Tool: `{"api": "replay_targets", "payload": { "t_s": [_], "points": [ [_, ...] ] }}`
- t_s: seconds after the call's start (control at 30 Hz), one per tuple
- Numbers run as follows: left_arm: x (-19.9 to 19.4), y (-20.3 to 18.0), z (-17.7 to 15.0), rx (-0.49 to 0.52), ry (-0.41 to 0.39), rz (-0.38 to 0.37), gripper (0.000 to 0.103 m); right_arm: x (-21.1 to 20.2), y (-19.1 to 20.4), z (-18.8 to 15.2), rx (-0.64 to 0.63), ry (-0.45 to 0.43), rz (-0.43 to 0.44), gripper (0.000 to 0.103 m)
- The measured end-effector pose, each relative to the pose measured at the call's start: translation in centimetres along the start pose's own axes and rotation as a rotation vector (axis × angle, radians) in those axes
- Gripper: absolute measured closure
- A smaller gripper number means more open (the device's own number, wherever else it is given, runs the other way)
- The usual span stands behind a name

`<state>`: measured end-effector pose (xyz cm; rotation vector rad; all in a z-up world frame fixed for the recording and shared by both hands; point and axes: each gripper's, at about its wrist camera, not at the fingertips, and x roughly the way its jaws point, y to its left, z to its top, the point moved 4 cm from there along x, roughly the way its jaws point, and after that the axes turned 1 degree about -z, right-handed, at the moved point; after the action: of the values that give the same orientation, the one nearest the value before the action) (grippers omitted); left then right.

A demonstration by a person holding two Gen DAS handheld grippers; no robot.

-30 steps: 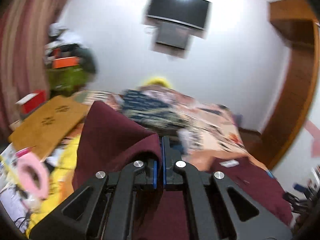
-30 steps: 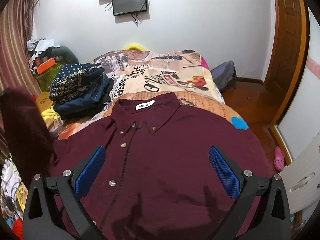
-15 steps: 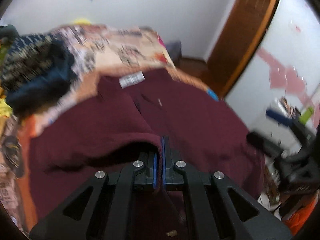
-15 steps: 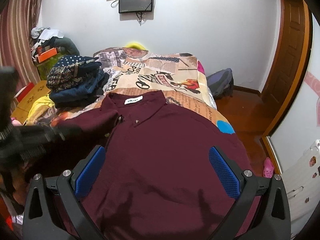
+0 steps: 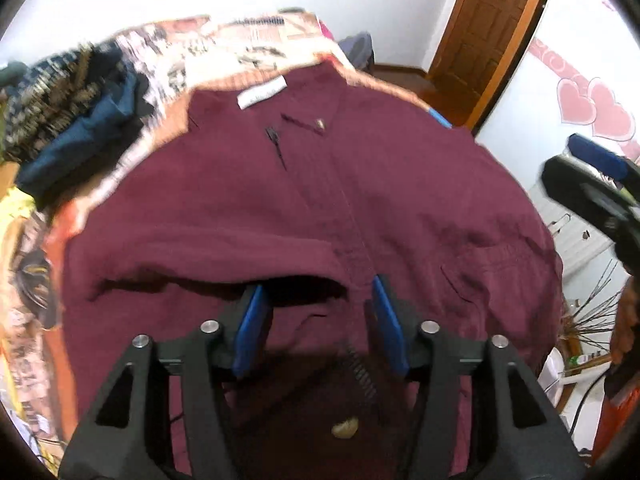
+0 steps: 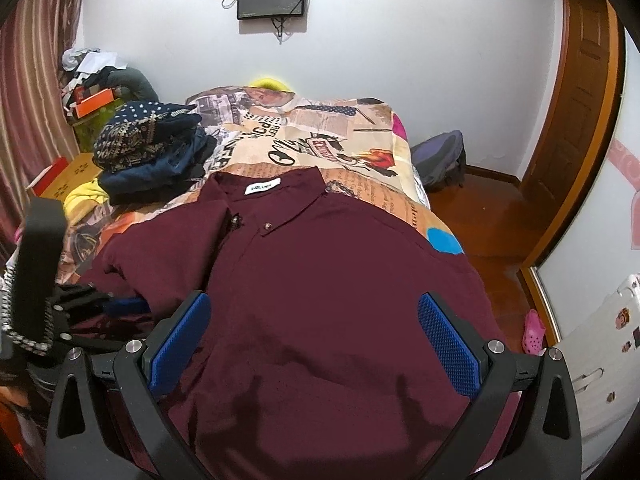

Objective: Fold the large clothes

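Note:
A maroon button-up shirt (image 6: 328, 280) lies front up on the bed, collar and white label at the far end. Its left sleeve (image 5: 224, 256) is folded across the chest. My left gripper (image 5: 316, 320) hovers low over that sleeve's end; its jaws are opening, and the sleeve's edge lies slack between the blue pads (image 5: 250, 324) without being pressed. In the right wrist view this gripper (image 6: 100, 308) sits at the shirt's left edge. My right gripper (image 6: 312, 344) stands open above the shirt's lower half with nothing between its fingers.
A pile of dark folded clothes (image 6: 152, 152) sits on the printed bedspread (image 6: 320, 136) to the far left of the shirt. A cardboard box (image 6: 68, 176) is left of the bed. A backpack (image 6: 440, 160), a wooden door (image 6: 580, 120) and a pink clog (image 6: 534, 330) are to the right.
My left gripper swung in from the left with the sleeve, sank onto the shirt front, and its jaws parted, letting the sleeve go. The right gripper stayed in place.

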<state>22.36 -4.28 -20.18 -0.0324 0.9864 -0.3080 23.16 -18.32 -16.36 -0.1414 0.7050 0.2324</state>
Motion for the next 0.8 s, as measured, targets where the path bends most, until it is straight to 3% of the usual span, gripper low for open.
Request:
{"api": "replay_targets", "payload": {
  "t_s": [0.13,0.2,0.4,0.6,0.8],
  "points": [
    [-4.3,1.7,0.7,-0.021,-0.088,0.001,0.04,-0.3,1.1,0.9,-0.014,-0.026,0.036,0.0],
    [-7.0,3.5,1.2,-0.044,-0.158,0.05,0.034,-0.3,2.0,1.5,-0.032,-0.042,0.061,0.0],
    [-12.1,10.2,1.7,-0.132,-0.27,0.2,0.031,0.6,6.4,3.3,-0.115,-0.057,0.152,0.0],
    [-14.0,16.3,0.5,-0.196,-0.293,0.339,0.03,3.2,12.2,4.0,-0.247,-0.016,0.243,0.0],
    [-13.2,20.2,-2.3,-0.263,-0.253,0.381,0.03,7.4,17.7,3.1,-0.416,0.102,0.312,0.001]
  ]
}}
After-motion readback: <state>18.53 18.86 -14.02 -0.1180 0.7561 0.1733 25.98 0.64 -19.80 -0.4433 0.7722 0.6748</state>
